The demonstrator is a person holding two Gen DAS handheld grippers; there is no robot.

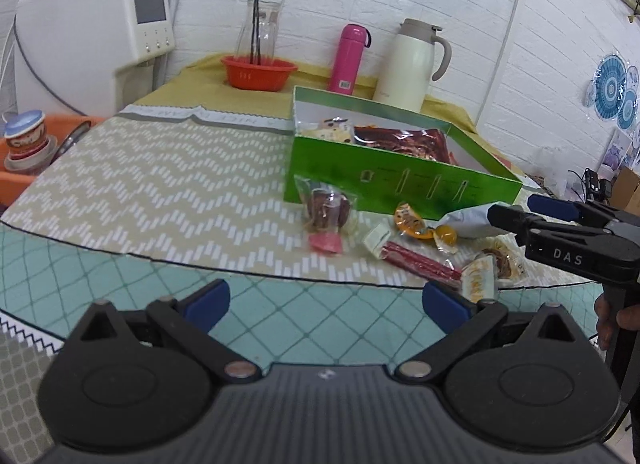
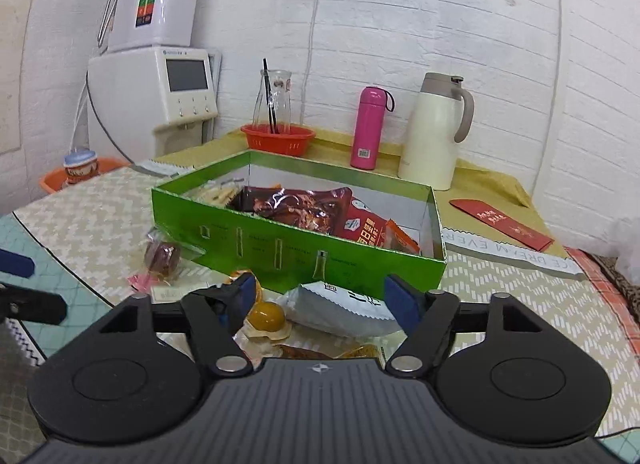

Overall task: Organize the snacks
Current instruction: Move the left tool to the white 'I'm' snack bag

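The right gripper point(image 2: 320, 298) had its blue pads wide apart, straddling a silver-white sachet point(image 2: 340, 310) that lay against the near wall of the green box point(image 2: 280, 248); whether the pads pressed on it could not be told. The left wrist view showed the same gripper point(image 1: 516, 216) side-on, with "DAS" printed on its black body and its tips at the sachet point(image 1: 464, 222). The left gripper point(image 1: 326, 300) stood wide apart too, with nothing between its pads, over the teal near edge of the table point(image 1: 160, 168).

The box sat toward the table's far side and held dark red packets point(image 2: 304, 208) and an orange-red one with unreadable print. Loose snacks lay along its near wall: a clear bag of brown pieces point(image 1: 326, 212), a yolk-yellow sweet point(image 1: 446, 234) and a red stick point(image 1: 420, 262). Upside-down lettering on the cloth's right edge read roughly "DREAM EVER" point(image 2: 500, 250).
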